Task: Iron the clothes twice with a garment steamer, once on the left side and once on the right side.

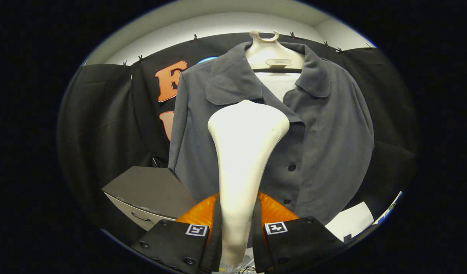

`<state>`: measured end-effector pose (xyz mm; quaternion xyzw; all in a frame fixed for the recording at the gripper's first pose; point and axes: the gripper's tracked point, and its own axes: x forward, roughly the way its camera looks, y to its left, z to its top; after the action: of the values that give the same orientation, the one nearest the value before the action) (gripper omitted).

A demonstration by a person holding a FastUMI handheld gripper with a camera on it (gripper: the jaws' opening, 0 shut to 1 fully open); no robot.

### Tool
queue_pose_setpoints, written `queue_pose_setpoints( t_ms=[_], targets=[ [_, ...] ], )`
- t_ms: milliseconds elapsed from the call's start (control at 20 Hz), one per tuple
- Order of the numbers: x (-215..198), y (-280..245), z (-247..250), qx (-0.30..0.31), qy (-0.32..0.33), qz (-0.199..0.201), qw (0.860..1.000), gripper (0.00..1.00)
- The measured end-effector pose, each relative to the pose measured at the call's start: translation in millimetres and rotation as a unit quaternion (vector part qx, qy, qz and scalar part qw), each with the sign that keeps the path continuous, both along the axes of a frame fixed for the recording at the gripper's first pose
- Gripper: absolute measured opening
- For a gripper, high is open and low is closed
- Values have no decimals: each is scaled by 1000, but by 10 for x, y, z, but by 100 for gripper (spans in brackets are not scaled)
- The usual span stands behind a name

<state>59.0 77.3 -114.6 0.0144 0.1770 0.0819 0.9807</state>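
Note:
A grey button-up shirt [325, 137] hangs on a white hanger [269, 53] against the booth's black wall. My gripper [236, 213] is shut on the handle of a white garment steamer [245, 152], one finger on each side of it. The steamer rises from between the fingers, and its wide head lies over the shirt's chest, just left of the button placket and under the left collar flap. I cannot tell whether the head touches the cloth. A white inner layer shows at the open neck.
A dark-topped cabinet with a pale drawer front [149, 190] stands low to the left of the shirt. A white sheet [349, 222] lies low on the right. Black cloth [100, 125] hangs behind and beside the shirt.

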Motion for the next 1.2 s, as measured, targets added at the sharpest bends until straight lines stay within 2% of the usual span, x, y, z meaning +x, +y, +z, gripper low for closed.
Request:
queue_pose_setpoints(
  t_ms=[900,1200],
  targets=[
    [-204,-67,-1117,-13,94,14,995,41],
    [-309,-106,-1534,-13,129,8,991,41]
  ],
)
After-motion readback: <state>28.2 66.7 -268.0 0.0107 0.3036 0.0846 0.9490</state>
